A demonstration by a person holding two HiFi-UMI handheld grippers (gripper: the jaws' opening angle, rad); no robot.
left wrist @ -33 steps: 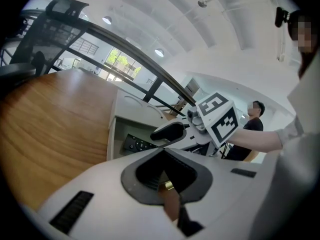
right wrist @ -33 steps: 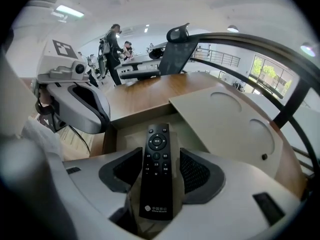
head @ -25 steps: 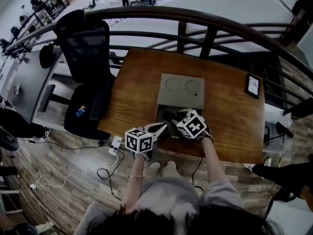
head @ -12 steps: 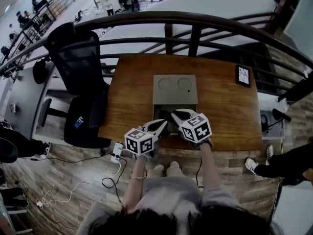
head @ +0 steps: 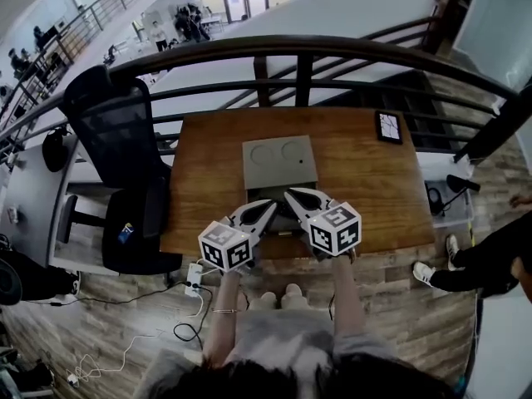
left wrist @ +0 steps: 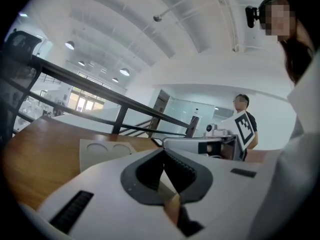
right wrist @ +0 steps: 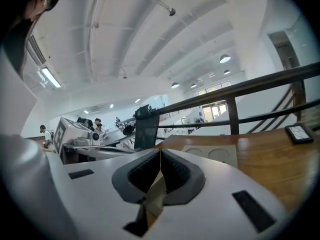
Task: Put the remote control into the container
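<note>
Right tongs [head: 291, 195] have snapped shut empty, left tongs [head: 268, 209] clenched empty too; the remote control, likely light, stiff and slick, best pinched across its middle, seems hidden in the grey container's [head: 278, 163] dark near half.

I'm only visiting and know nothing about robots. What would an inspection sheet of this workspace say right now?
Surface: wooden table.
Job's things: grey container mid-table; remote not clearly visible, grippers in the way.
Clutter: phone at the far right corner.
Grippers: left gripper and right gripper both shut, nothing between the jaws, near the table's front edge.
Cables: black cable and power strip on the floor.
Surroundings: railing, office chair, a person's legs at right.
</note>
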